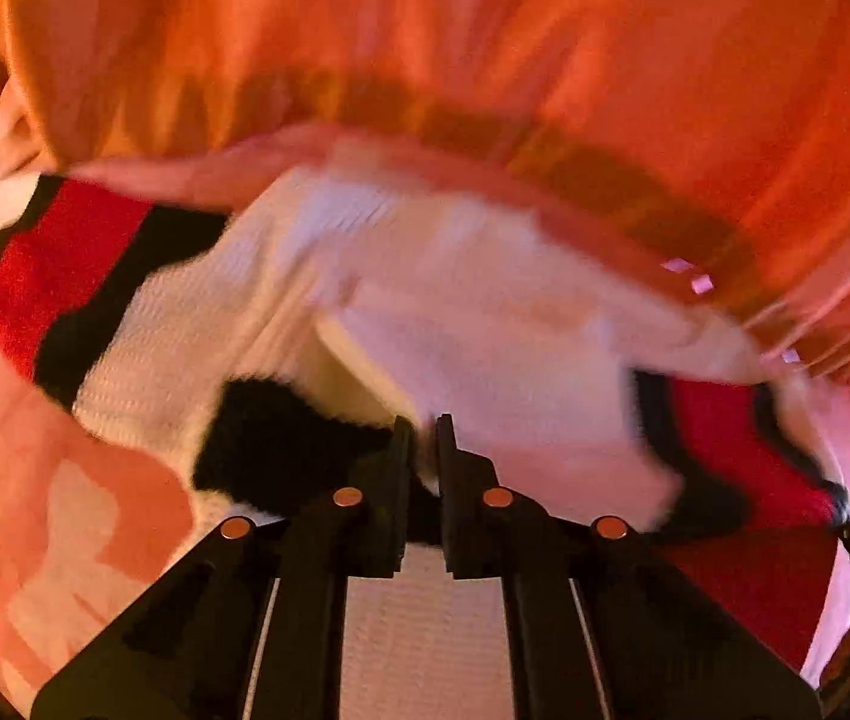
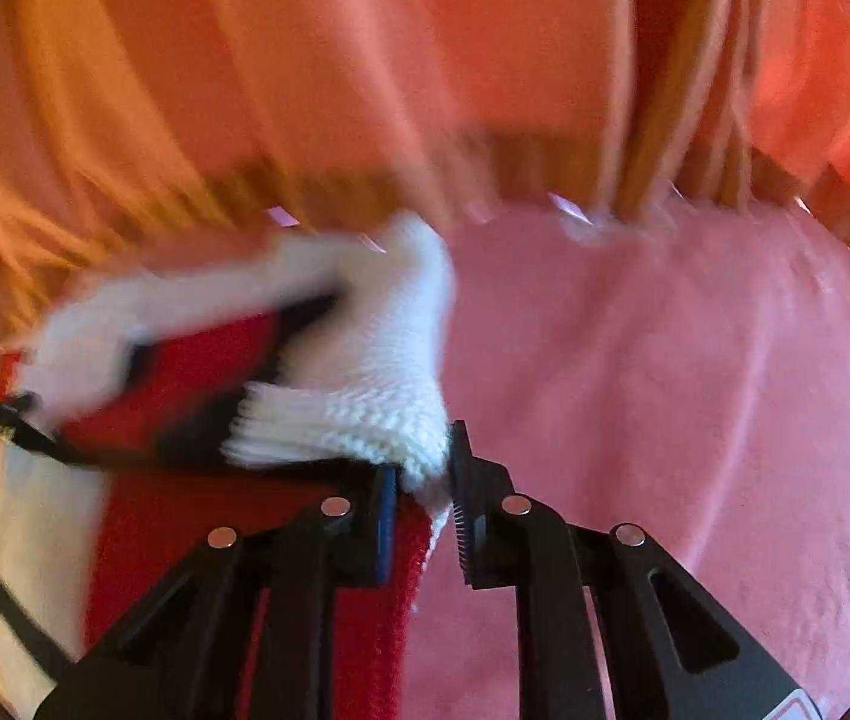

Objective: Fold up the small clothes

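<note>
Sweater (image 1: 401, 300) on pink cloth (image 2: 664, 360), left gripper (image 1: 423, 429) jaws and right gripper (image 2: 425, 468) jaws clamped on its knit

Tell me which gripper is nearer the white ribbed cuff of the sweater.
Right. The right gripper pinches the white ribbed cuff of the sweater between its fingers. The left gripper is shut on a different part, beside a black patch.
</note>
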